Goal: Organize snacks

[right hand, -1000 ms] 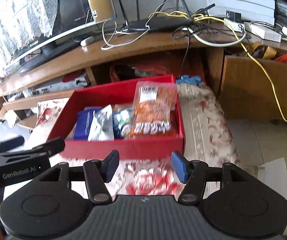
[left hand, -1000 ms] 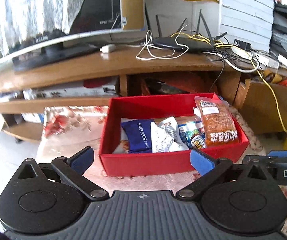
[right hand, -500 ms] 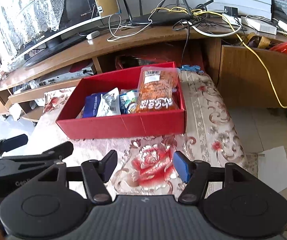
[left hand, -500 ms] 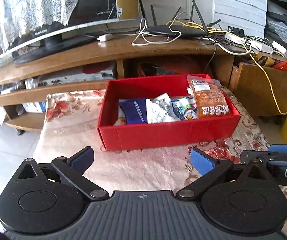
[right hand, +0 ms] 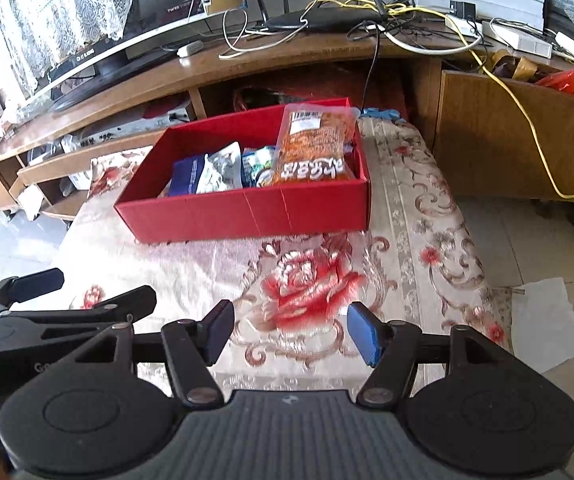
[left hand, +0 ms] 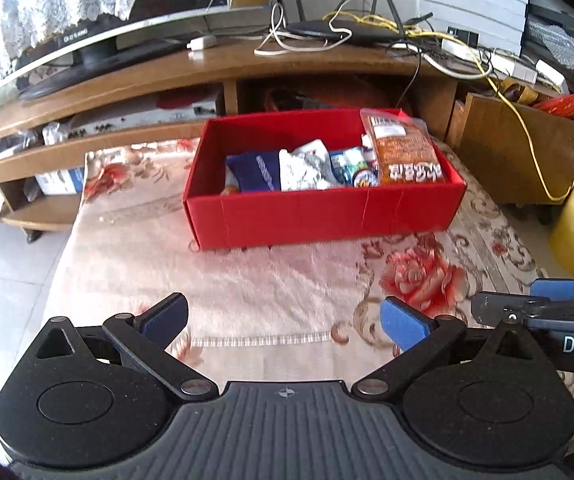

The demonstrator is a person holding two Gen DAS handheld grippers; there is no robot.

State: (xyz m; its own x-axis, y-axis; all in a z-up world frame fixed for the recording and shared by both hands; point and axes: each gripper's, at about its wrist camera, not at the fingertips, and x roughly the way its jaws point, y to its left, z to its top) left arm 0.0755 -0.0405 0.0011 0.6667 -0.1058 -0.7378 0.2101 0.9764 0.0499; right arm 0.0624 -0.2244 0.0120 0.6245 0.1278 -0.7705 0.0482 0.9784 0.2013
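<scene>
Red box (left hand: 323,216) now farther off, hand-held gripper (left hand: 283,320) open

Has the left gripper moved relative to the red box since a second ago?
Yes. The left gripper has backed away from the red box, which now sits farther up its view with more floral cloth between them.
</scene>
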